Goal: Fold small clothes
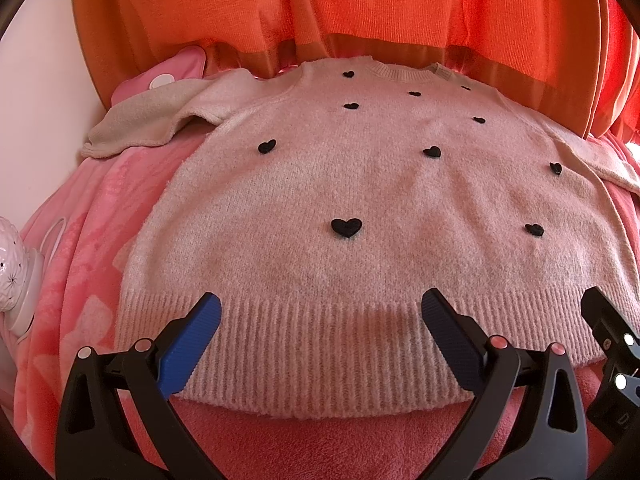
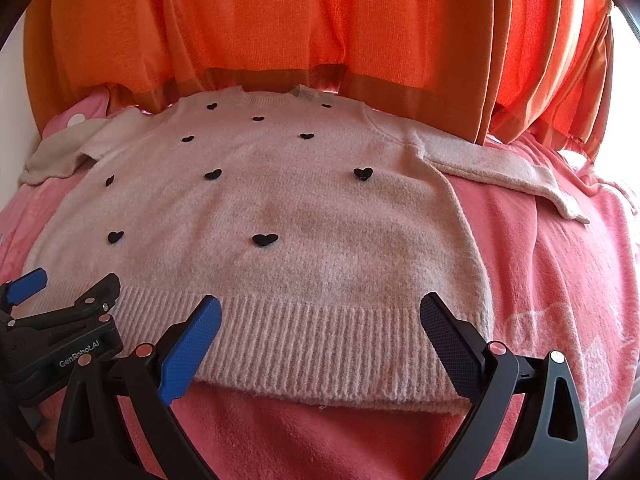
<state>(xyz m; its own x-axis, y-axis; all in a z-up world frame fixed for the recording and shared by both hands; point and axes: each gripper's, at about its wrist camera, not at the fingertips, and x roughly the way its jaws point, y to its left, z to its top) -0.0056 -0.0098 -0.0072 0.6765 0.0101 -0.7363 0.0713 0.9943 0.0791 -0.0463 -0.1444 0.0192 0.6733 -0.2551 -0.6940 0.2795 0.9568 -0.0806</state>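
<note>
A small pale-pink knit sweater (image 1: pixel 340 184) dotted with black hearts lies flat, front up, collar away from me, both sleeves spread out to the sides. My left gripper (image 1: pixel 320 312) hovers open over the ribbed hem (image 1: pixel 320 344), left of middle, nothing between its fingers. The same sweater (image 2: pixel 280 200) fills the right wrist view, where my right gripper (image 2: pixel 320 312) stands open over the hem's right half (image 2: pixel 320 344). Each gripper shows at the other view's edge.
The sweater rests on a pink fleece blanket (image 1: pixel 80 240) (image 2: pixel 560 280). Orange curtains (image 1: pixel 360 8) hang close behind the collar. A white ceramic lamp (image 1: pixel 12 272) stands at the far left, and a pink pillow (image 1: pixel 176 72) lies behind the left sleeve.
</note>
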